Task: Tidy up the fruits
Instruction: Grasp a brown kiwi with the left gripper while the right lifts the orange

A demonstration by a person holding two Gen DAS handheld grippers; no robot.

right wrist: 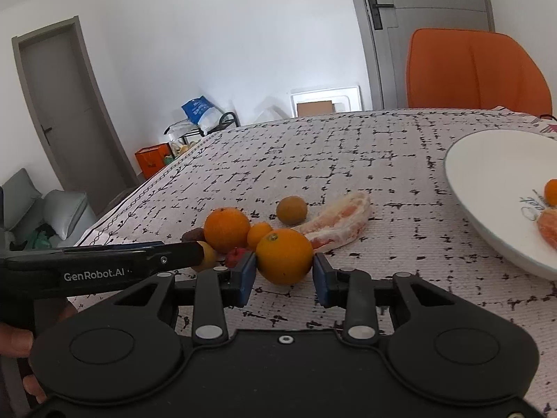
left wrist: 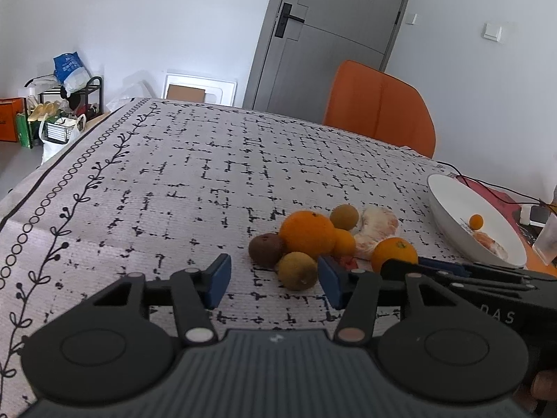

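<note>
Hidden: red fruit (right wrist: 235, 256) partly behind right tool (right wrist: 283, 277).
Right tool: jaws spread, flanking orange (right wrist: 283, 256), contact unclear.
Left tool (left wrist: 273, 280): released, nr kiwi (left wrist: 297, 270).
Plate (right wrist: 487, 174): right of fruit pile, on bench (left wrist: 209, 174); edge cut off.

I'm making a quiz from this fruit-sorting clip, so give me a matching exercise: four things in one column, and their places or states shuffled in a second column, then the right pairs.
Things
1. near orange
2. small orange fruit
3. peeled citrus piece
4. left hand-held gripper

Places or states
A. in the white plate
B. open, in front of a greenish-brown fruit
C. between the open pads of the right hand-held gripper
D. lying on the tablecloth, behind the fruit pile

Pairs: 1-C, 2-A, 3-D, 4-B
</note>
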